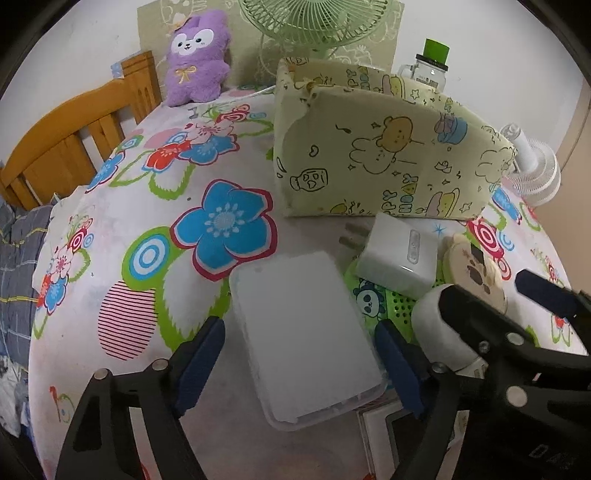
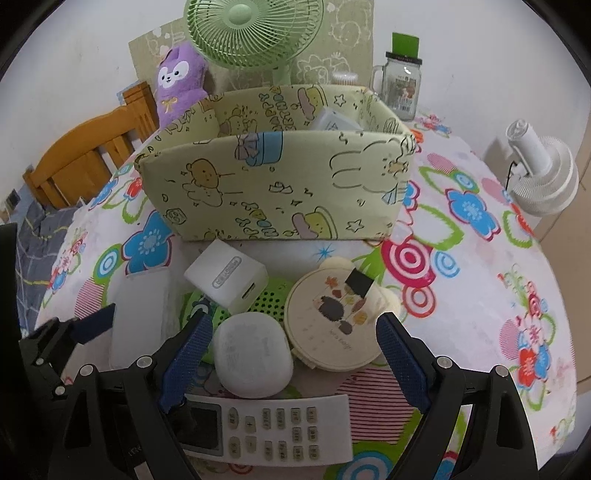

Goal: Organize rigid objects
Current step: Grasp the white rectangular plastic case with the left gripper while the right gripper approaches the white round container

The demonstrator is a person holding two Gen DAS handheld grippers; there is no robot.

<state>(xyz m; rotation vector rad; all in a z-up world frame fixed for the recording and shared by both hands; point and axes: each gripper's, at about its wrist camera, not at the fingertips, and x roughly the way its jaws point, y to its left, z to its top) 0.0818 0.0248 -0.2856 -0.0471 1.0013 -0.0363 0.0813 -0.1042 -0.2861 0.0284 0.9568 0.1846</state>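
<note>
A flat white rectangular case (image 1: 303, 332) lies on the floral cloth between the blue pads of my left gripper (image 1: 299, 365). The gripper is open, and a strip of cloth shows beside its left pad. My right gripper (image 2: 295, 362) is open too, low over a white rounded case (image 2: 253, 360) and a round cream tin with a hedgehog picture (image 2: 334, 317). Behind these lie a white charger plug (image 2: 227, 282) and a green perforated item (image 2: 269, 295). A white remote control (image 2: 273, 432) lies under the right gripper. The yellow-green fabric box (image 2: 273, 184) stands behind the pile, with a white item inside.
Behind the box are a green fan (image 2: 251, 29), a purple plush toy (image 2: 177, 85) and a glass jar with a green lid (image 2: 400, 85). A small white fan (image 2: 543, 173) stands at the right edge. A wooden frame (image 1: 74, 140) borders the left side.
</note>
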